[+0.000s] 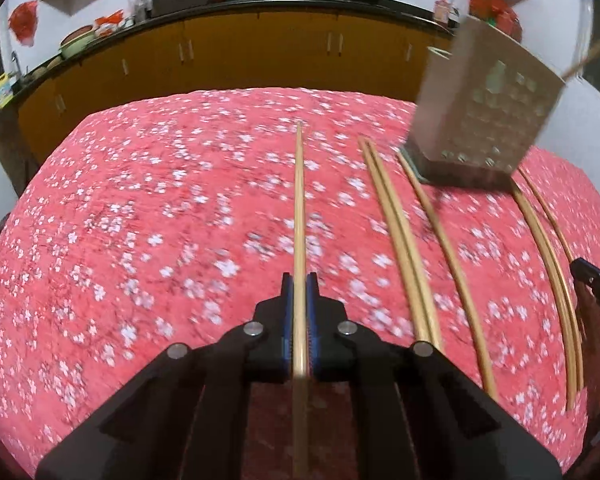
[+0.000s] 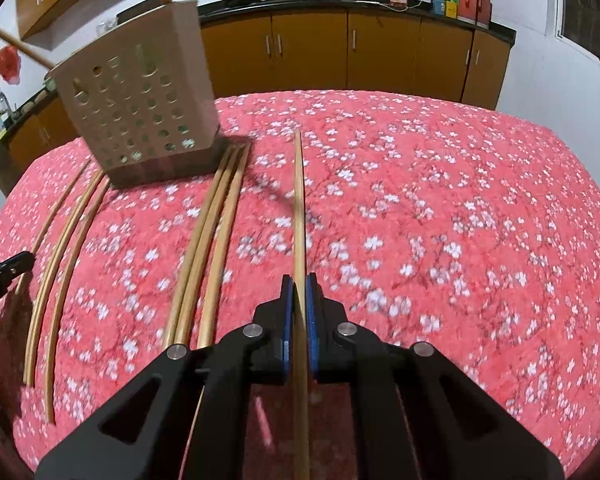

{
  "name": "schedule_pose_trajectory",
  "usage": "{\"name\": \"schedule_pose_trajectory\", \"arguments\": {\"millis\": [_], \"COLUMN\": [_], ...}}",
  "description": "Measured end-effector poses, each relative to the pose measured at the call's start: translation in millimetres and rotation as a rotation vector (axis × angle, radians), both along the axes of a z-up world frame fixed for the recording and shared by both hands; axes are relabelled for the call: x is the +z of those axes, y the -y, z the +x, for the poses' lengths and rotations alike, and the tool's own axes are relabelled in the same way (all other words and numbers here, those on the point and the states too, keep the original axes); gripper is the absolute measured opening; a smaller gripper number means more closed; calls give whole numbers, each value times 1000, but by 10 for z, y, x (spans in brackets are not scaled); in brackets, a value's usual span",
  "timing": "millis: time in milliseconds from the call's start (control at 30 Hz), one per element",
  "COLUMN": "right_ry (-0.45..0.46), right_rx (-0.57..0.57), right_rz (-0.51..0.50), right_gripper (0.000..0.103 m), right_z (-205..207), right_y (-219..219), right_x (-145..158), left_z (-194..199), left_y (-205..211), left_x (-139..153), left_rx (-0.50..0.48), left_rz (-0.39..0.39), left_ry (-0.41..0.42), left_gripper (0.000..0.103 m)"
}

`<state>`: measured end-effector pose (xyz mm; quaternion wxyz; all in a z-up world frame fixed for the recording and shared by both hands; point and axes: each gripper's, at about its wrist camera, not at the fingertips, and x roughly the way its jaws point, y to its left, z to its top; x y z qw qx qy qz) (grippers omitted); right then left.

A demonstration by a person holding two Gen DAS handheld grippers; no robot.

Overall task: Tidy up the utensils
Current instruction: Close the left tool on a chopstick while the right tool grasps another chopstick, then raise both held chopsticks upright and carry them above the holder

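My left gripper [image 1: 299, 280] is shut on a wooden chopstick [image 1: 299, 208] that runs forward over the table. My right gripper [image 2: 299, 282] is shut on another wooden chopstick [image 2: 299, 200], held the same way. A beige perforated utensil holder [image 1: 484, 112] stands on the table ahead and to the right of the left gripper; in the right wrist view the holder [image 2: 140, 108] is ahead to the left, with a chopstick sticking out of its top. Several loose chopsticks [image 1: 400, 240] lie on the cloth beside the holder; they also show in the right wrist view [image 2: 208, 248].
The table is covered by a pink floral cloth [image 1: 140, 220]. Behind it runs a counter with yellow cabinets [image 2: 380, 52], woks and bottles on top. The other gripper's tip shows at the right edge [image 1: 596, 284] and at the left edge [image 2: 4, 272].
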<state>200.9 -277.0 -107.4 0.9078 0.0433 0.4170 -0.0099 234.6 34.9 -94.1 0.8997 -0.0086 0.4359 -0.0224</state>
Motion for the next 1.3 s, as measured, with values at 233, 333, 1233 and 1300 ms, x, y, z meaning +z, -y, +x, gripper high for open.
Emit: {"name": "schedule_pose_trajectory", "arguments": {"millis": [233,333,1233,1300], "right_ry": [4,4,5,5], "right_rx": [-5,-5,-1,0], "right_rz": [12,10,37,41], "right_gripper": [8,8,8,8], "right_z": [86,79,-223,-225], "right_y": [39,50,85,90], "right_x": [-17,-15,-16,-15], "left_z": [39,17,-301,-301], "left_y": [-39,-65,-33,-27], "left_x": [-4,5,48,54], "left_rx": [9,10,1,0], "left_rz": [-23,-29,-24,-21], "left_ry": [6,6,7,6], "left_gripper": [9,9,9,9]}}
